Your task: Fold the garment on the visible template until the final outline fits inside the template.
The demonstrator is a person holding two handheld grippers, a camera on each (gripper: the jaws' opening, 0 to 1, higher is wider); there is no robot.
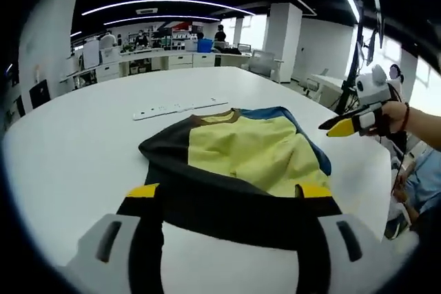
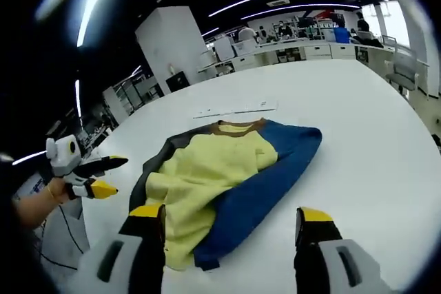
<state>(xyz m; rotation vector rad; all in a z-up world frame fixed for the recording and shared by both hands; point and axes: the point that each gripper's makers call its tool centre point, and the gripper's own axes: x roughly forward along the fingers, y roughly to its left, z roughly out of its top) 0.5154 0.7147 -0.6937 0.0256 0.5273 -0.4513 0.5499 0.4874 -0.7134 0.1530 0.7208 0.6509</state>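
Note:
A yellow garment [image 1: 238,153] with dark brown and blue parts lies loosely folded on the white round table [image 1: 83,149]. My left gripper [image 1: 228,191] hovers open at the garment's dark near edge, and that edge spans the gap between its wide-set jaws. In the right gripper view the garment [image 2: 207,170] shows its blue side nearest. My right gripper [image 2: 231,213] is open above the blue and yellow corner, gripping nothing. A hand holds the right gripper [image 1: 339,127] off the table's right side. The left gripper [image 2: 107,175] appears at the left, its jaws apart.
A flat white strip [image 1: 179,108] lies on the table just beyond the garment's collar, also seen as the strip [image 2: 234,109]. Behind the table stand office desks [image 1: 172,56], chairs, a white pillar [image 1: 282,36] and people. Bare tabletop [image 2: 372,135] surrounds the garment.

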